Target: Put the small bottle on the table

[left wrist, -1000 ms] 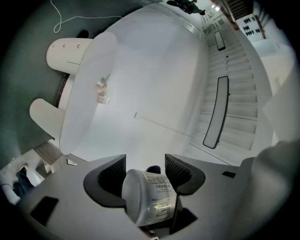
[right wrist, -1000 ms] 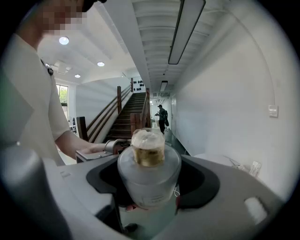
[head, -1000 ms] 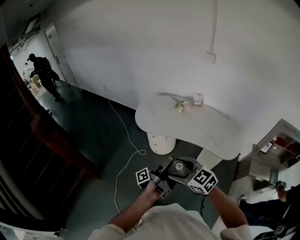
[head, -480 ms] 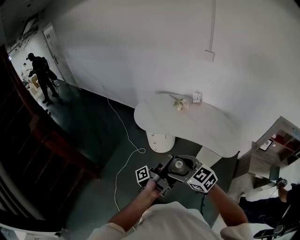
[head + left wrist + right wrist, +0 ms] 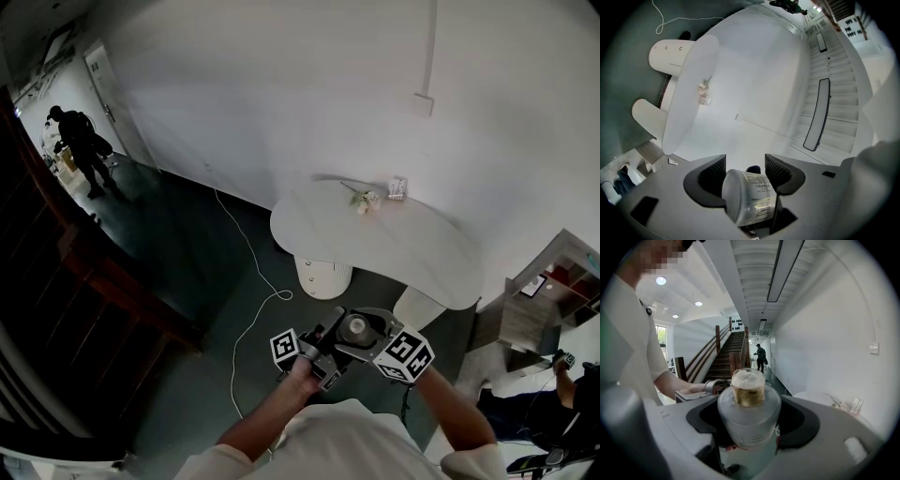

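Observation:
The small bottle [image 5: 355, 330] is frosted glass with a gold neck and a pale cap, and I hold it close to my body, above the dark floor. In the left gripper view the bottle [image 5: 749, 197] shows its base and printed label, with my left gripper [image 5: 745, 172] shut on it. The right gripper view has the bottle [image 5: 749, 416] standing cap up, and my right gripper [image 5: 749, 425] is closed round its body. The white oval table [image 5: 412, 258] stands ahead against the white wall, apart from both grippers.
A small flower [image 5: 362, 200] and a small white item [image 5: 397, 188] lie at the table's far edge. A white cable [image 5: 251, 281] trails over the floor left of the table. A dark stair rail [image 5: 103, 281] runs at left, a shelf [image 5: 553, 300] at right. A person [image 5: 80, 150] stands far down the corridor.
The head view has shifted slightly, so the table sits a little higher. The distant person has moved a step. Both grippers still hold the bottle the same way.

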